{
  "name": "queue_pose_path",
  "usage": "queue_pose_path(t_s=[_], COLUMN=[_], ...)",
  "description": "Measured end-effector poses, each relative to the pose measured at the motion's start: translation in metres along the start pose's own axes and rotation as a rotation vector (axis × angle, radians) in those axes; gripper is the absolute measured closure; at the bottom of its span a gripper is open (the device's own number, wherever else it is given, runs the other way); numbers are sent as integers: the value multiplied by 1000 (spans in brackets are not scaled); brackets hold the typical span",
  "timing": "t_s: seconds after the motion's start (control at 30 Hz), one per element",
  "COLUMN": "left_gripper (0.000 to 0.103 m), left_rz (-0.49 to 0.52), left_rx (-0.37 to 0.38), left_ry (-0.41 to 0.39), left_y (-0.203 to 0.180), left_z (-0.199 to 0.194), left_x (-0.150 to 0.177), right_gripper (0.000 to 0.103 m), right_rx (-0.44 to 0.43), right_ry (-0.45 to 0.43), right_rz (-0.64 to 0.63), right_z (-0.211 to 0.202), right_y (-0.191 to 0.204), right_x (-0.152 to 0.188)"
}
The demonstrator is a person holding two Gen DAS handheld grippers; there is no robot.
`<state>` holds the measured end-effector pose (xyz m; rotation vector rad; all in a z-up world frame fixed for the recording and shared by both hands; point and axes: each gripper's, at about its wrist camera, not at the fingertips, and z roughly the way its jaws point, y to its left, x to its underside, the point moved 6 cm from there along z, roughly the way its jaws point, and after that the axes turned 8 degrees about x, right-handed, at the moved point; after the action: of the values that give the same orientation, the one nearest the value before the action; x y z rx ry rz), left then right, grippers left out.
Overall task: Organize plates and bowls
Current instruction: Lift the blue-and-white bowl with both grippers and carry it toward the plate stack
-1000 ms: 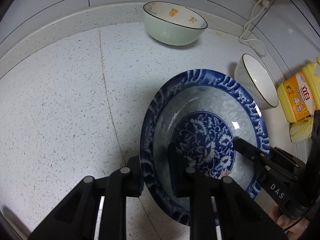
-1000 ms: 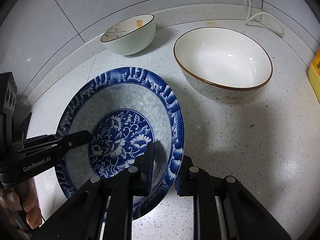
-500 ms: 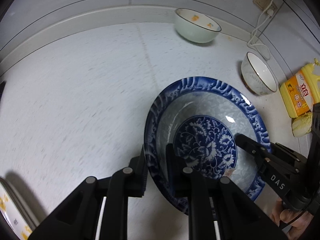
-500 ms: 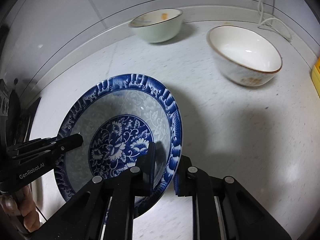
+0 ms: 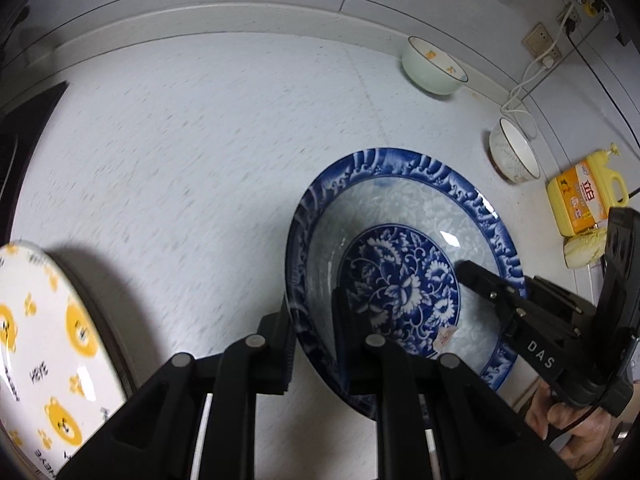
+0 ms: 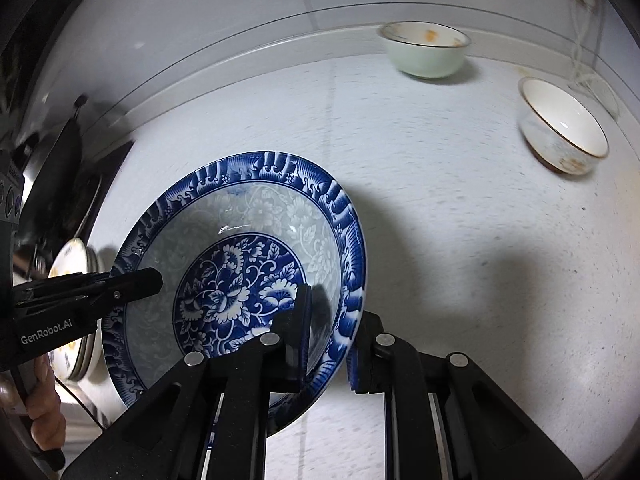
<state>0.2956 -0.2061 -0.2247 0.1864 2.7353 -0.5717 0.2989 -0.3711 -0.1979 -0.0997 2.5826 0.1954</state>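
A large blue-and-white floral bowl (image 5: 400, 208) (image 6: 248, 216) hangs tilted above the speckled white counter, held from both sides. My left gripper (image 5: 314, 320) is shut on its left rim, one finger inside and one outside. My right gripper (image 6: 332, 332) is shut on the opposite rim in the same way. Each gripper shows in the other's view, the right one (image 5: 480, 284) at the bowl's right side and the left one (image 6: 148, 280) at its left side. A white plate with yellow bears (image 5: 48, 340) lies at the lower left, on a stack of plates (image 6: 72, 264).
A pale green bowl (image 5: 432, 66) (image 6: 424, 56) stands by the back wall. A white brown-rimmed bowl (image 5: 514, 156) (image 6: 560, 132) sits to its right, near a yellow detergent bottle (image 5: 580, 200), a pale sponge (image 5: 584, 248) and a wall socket (image 5: 542, 42) with a cable.
Both grippers have carried the blue bowl leftward over the counter and slightly up. The two small bowls now lie farther off to the right, and the bear plate has come into view.
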Motion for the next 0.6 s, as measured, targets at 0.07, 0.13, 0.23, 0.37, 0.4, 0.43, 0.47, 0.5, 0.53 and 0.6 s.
queue_pose_path(t_s=[0.07,0.13,0.23,0.37,0.4,0.43,0.47,0.5,0.53,0.6], left_gripper=[88,88,88,88,88,88,88,88,88,88], left_rz=[4,9,16,34,40,46,50,49,49,48], left_rx=[2,7,16,24,22,19,16,15,14,15], left_ry=[2,10,19,28,28,26,23,22,23,23], left_y=[4,7,8,5,4,4,4,5,6,7], left_z=[-3,-2,3,10,11,11,12,12,13,13], left_x=[8,17,28,40,42,43,44,44,44,46], right_gripper=[89,89,89,89,89,89,89,89,89,90], right_rx=[5,13,24,41,43,45,43,36,34,37], right_ry=[7,14,25,30,35,37,35,37,37,33], right_rz=[-25,-44,-49,-53,-52,-54,-56,-52,-50,-62], right_z=[0,-2,0,3,4,3,2,2,2,0], right_y=[7,14,17,15,14,13,12,11,11,12], right_x=[4,11,19,26,29,30,31,32,33,35])
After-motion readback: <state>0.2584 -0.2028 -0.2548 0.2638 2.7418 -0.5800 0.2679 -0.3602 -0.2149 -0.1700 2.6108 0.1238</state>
